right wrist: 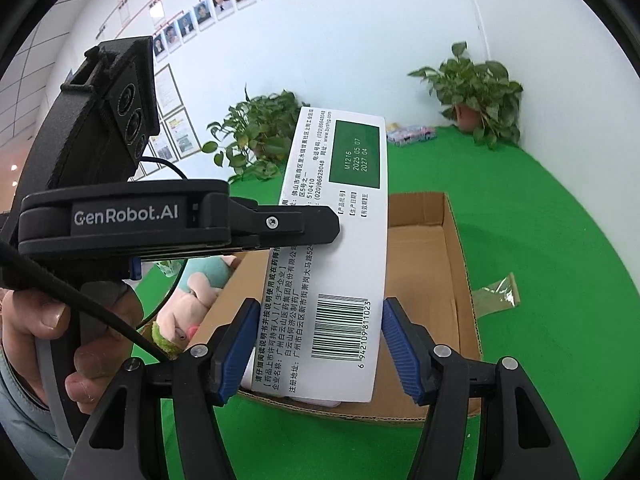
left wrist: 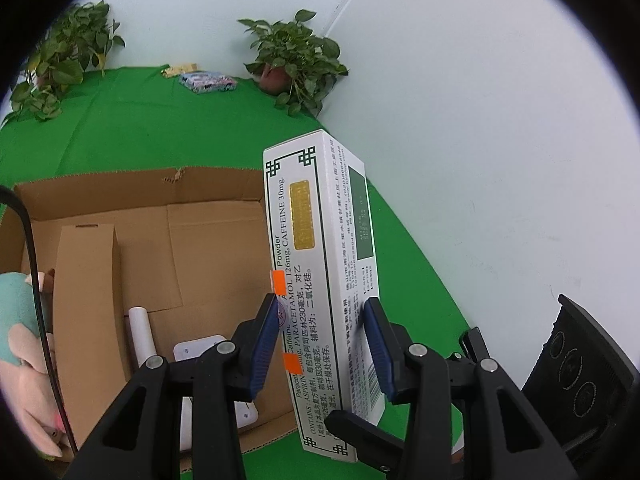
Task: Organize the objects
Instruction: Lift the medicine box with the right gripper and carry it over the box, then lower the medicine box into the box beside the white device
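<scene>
Holding the medicine box (left wrist: 320,264) over the carton (left wrist: 208,216), both pinching it: left hand-held gripper (left wrist: 320,344), right hand-held gripper (right wrist: 316,348). Plush toy (right wrist: 200,300) is already inside; packet (right wrist: 496,294) and 1 pack (left wrist: 208,81) remain on the desk (left wrist: 132,128).

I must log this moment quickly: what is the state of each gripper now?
Left gripper: shut on the white medicine box.
Right gripper: shut on the same white medicine box, at the barcode end.
</scene>
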